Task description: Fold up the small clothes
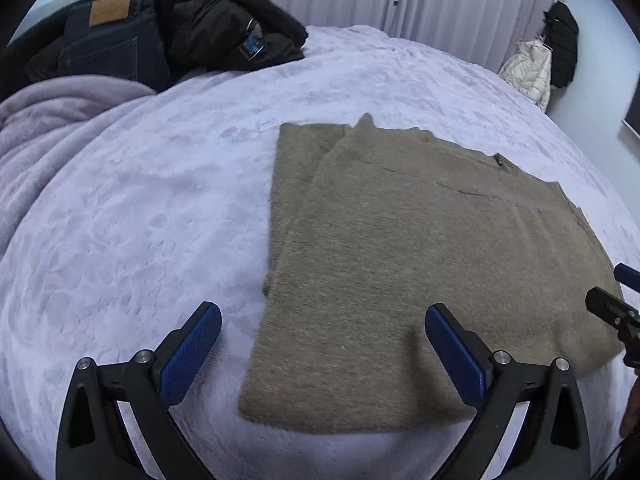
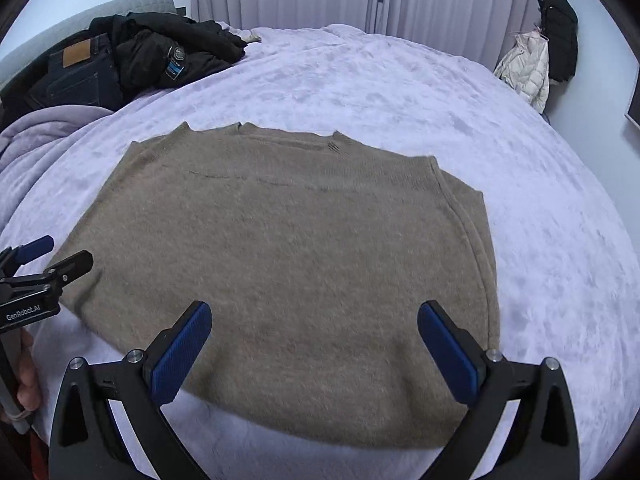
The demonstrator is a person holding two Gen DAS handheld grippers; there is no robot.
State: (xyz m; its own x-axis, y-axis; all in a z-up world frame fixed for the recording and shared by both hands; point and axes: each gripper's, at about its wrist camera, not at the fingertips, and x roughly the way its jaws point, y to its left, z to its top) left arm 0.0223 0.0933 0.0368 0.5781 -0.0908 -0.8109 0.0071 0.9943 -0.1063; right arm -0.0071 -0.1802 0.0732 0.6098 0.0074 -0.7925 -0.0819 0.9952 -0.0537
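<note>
While I look through the left wrist camera, my left gripper (image 1: 323, 350) hangs spread wide with nothing between its blue pads (image 1: 191, 354), low over the near left corner of the tan sweater (image 1: 420, 248). The sweater lies flat on the lilac bedspread (image 1: 140, 220), its left side folded in so a second layer shows along that edge. One pad sits over bare bedspread, the other over the knit; whether either touches the cloth I cannot tell. At the right edge the tip of my right gripper (image 1: 608, 300) pokes in — most of it is cut off. A pile of dark clothes (image 1: 168, 36) lies at the far left corner of the bed.

Through the right wrist camera, my right gripper (image 2: 314, 350) is equally wide open and holds nothing, poised over the sweater's (image 2: 288, 264) near hem. The garment spreads ahead of it, neckline at the far side; a small dark mark near the collar is too blurred to read. My left gripper (image 2: 52, 260) enters from the left edge, over the sweater's left side, only partly in frame — a hand (image 2: 28, 380) shows below it.
</note>
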